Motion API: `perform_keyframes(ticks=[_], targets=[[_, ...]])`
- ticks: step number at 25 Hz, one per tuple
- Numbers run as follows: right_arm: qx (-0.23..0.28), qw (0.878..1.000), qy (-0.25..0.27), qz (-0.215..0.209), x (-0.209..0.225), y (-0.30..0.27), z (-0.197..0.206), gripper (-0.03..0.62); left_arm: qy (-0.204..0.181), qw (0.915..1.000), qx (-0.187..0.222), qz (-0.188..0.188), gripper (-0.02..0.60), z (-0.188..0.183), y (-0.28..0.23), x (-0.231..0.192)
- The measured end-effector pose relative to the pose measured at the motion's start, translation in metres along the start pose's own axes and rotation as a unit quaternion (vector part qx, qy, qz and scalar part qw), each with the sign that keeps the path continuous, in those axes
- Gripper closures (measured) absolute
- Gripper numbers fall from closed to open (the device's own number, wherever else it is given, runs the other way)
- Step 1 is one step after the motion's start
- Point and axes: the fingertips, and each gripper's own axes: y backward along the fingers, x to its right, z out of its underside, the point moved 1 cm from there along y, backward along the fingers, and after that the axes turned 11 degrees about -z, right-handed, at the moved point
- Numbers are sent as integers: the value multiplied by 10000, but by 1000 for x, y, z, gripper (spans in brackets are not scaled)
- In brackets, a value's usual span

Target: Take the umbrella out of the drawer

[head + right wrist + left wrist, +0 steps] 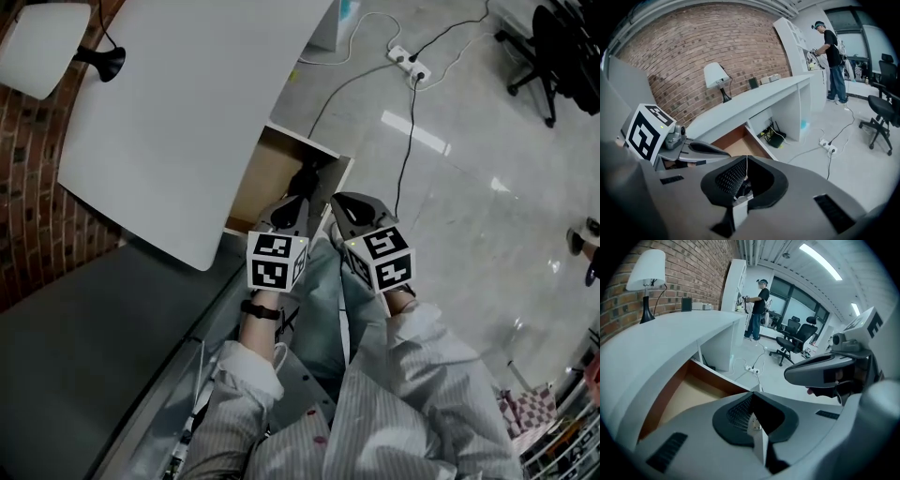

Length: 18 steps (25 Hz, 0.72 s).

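2 empty, clenched sets of fingers: my left gripper (286, 214) and right gripper (352, 212) hang side by side over the open drawer (267, 173). Something dark at its front may be the umbrella (303, 180).

Toward eleven o'clock in the head view, the desk top (178, 112) is smooth matt white; the brick wall (28, 225) at nine o'clock looks rough. The drawer (267, 176) shows pale matt wood. The floor (469, 187) at three o'clock is glossy. The sleeves (412, 403) are striped cloth. The left gripper (752, 404) is matt grey plastic.
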Motion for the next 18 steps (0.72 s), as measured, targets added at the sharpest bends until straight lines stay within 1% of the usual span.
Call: perform_keyframes(ticks=[7, 12, 18], targets=[[-212, 9996, -184, -75, 20, -28, 30, 559, -139, 9985, -529, 67, 572, 43, -44, -4], [-427, 9985, -306, -128, 30, -45, 52, 559, -162, 9950, -978, 85, 572, 70, -77, -7], [-573, 9972, -457, -118, 45, -60, 67, 559, -238, 9922, -1226, -22, 571, 86, -102, -15]])
